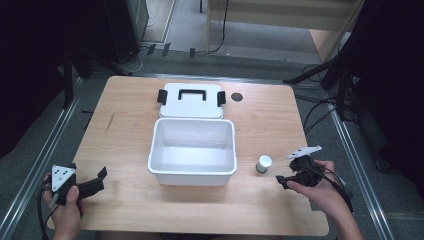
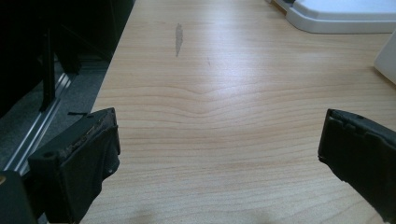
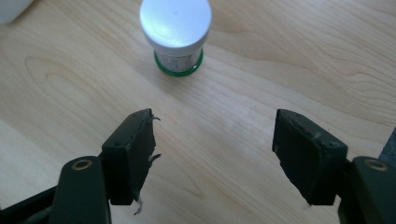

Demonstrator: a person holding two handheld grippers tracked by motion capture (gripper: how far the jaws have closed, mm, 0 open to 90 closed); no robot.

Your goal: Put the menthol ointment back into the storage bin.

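High view: your left claw [image 1: 95, 181] rests at the near left corner of the light wooden worktop [image 1: 125, 135], jaws apart and grasping nothing. Your right claw [image 1: 284, 181] sits at the near right, also released. Between them stands an open white rectangular plastic box [image 1: 192, 151], empty, with its white lid with black handle and black side clips [image 1: 191, 100] lying flat just beyond its far edge. A small white-capped cylindrical jar with a green base band [image 1: 263, 164] stands upright between the box and your right claw, touching neither.

Left gripper view: the jaws frame bare wood. The lid's edge [image 2: 341, 16] shows at the far right, and a grey smudge [image 2: 178, 39] marks the worktop.

Right gripper view: the jar [image 3: 176, 35] stands ahead of the spread jaws, slightly left of centre. Its green band is plain here, while the label print is too small to read.
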